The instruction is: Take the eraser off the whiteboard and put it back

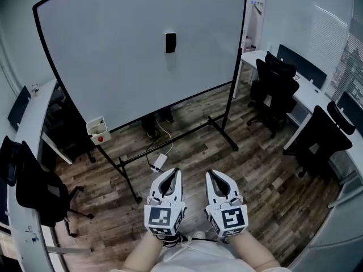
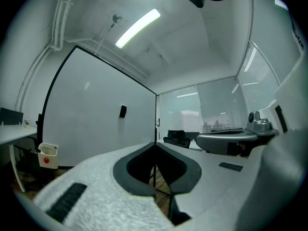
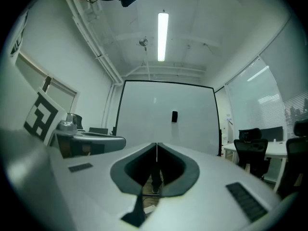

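Checking item one: where is the eraser (image 1: 170, 42)? (Inspector)

It is on the whiteboard (image 1: 113, 55), a small dark block stuck upright on the upper part of the white face, right of centre. Both gripper views show it there too, well ahead of the jaws (image 2: 122, 111) (image 3: 174, 116). (Assistant)

State of the left gripper (image 1: 172, 174)? (Inspector)

Closed and empty. In its own view the two jaws meet at the tips (image 2: 155, 144), and through the gap behind the tips only floor and the whiteboard's frame show. It is held level, pointing toward the board. (Assistant)

And the right gripper (image 1: 212, 175)? (Inspector)

The same: jaws together at the tips (image 3: 157, 144), nothing between them, held level just beside the left one. Both are well apart from the board, over the wood-plank floor (image 1: 255, 174). (Assistant)

Anything else to record? (Inspector)

A small white box (image 1: 97, 130) with a red item inside hangs at the board's lower left corner. A white power strip (image 1: 159, 163) with its cable lies on the floor between the stand's legs. A pair of dark shoes (image 1: 159, 120) shows under the board's bottom edge. Black office chairs (image 1: 275, 89) stand at a white desk (image 1: 306, 92) to the right, and another black chair (image 1: 34, 188) is at the left. (Assistant)
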A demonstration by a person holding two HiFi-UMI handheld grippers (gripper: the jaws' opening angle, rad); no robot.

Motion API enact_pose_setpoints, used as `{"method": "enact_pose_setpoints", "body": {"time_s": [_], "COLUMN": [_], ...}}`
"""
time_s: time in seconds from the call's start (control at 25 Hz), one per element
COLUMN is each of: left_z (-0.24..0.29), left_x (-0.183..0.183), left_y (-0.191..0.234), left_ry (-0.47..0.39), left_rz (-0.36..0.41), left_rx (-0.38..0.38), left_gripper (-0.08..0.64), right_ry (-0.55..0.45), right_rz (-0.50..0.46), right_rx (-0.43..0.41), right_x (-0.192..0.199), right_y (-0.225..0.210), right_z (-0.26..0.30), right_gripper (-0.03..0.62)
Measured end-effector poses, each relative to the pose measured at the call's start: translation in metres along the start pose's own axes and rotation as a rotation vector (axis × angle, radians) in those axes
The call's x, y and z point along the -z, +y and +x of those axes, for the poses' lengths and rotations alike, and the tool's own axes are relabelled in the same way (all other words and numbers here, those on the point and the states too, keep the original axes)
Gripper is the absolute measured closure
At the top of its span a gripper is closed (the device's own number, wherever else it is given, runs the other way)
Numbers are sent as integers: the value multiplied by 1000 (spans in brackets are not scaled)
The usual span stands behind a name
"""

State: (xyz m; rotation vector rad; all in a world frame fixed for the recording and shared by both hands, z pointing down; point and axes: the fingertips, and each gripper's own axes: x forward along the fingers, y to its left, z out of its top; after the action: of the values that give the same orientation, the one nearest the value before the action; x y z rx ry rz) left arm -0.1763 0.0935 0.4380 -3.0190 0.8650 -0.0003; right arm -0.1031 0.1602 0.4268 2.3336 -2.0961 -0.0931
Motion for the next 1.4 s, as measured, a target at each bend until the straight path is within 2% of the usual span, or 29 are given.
{"method": "enact_pose_setpoints", "body": {"time_s": [0.28, 0.56, 0.96, 1.16, 1.4], "left_z": [66, 153, 295, 341, 379], "left_x": [12, 12, -17, -31, -39], "left_y": [9, 38, 122, 166, 204], "left_ry": [46, 27, -40, -67, -59], "left_rz": [1, 6, 20, 71, 69], "left_rx": [-40, -54, -94, -152, -229], "left_gripper": [543, 543, 543, 543, 543], "right_ry": [38, 12, -10, -24, -30], "right_rz": [47, 13, -24, -18, -18], "right_rx": [-24, -29, -87, -124, -188], "right_x": [25, 27, 16, 15, 13], "right_y": [-53, -104, -161, -178, -192], "right_z": [44, 114, 273, 341, 397], "right_gripper": [565, 565, 565, 565, 565]}}
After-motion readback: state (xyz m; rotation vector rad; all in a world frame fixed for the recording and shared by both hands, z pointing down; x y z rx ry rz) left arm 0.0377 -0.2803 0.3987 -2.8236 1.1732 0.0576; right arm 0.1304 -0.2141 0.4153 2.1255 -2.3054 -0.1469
